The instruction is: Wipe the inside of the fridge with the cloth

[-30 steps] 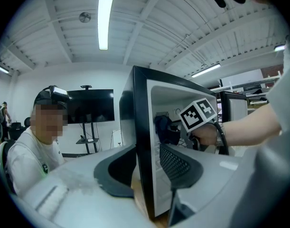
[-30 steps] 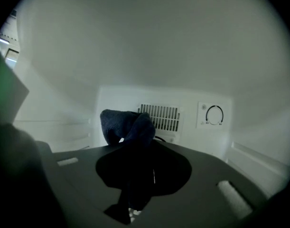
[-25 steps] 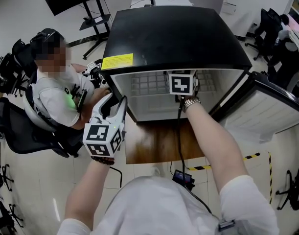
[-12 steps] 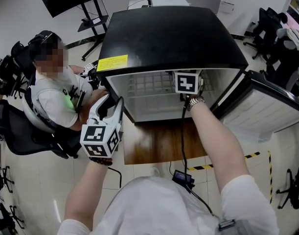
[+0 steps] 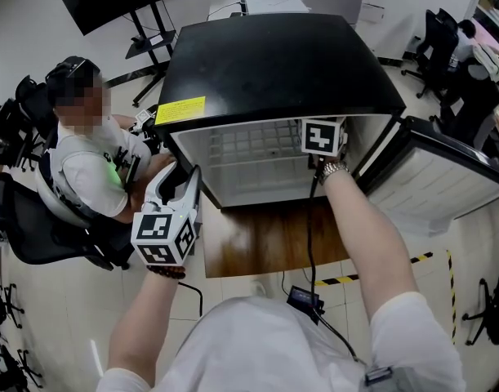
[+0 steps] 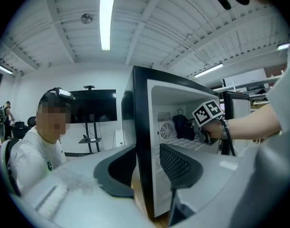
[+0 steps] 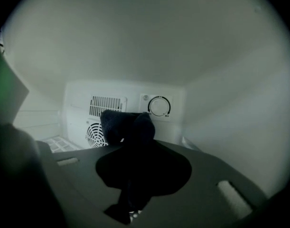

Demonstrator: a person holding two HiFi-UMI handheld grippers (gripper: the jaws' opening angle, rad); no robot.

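Fridge: a small black fridge (image 5: 274, 64) is sitting on a wooden table (image 5: 265, 239), its door (image 5: 445, 178) hanging open to the right and its white inside facing the person.
Inside the fridge: a white wire shelf (image 5: 249, 141) is lying across the lower part. On the back wall a round fan grille (image 7: 95, 134) and a dial (image 7: 159, 106) are showing. Nothing else is lying on the shelf where the views reach.
Cloth: a dark cloth (image 7: 128, 125) is bunching up in front of the back wall, just ahead of the fan grille. Whether it is touching the wall I cannot tell.
Right gripper: the right gripper (image 6: 196, 131) is sitting inside the fridge on its right side, jaws nearly together and pinching the cloth, which is bulging out past the tips.
Left gripper: the left gripper (image 5: 180, 178) is straddling the front edge of the fridge's left wall — one jaw outside against the black side, the other inside. The jaws are standing about half apart and appear to be clamping that wall.
Beside the fridge: a person in a white shirt (image 5: 86, 162) is sitting on a chair to the left.
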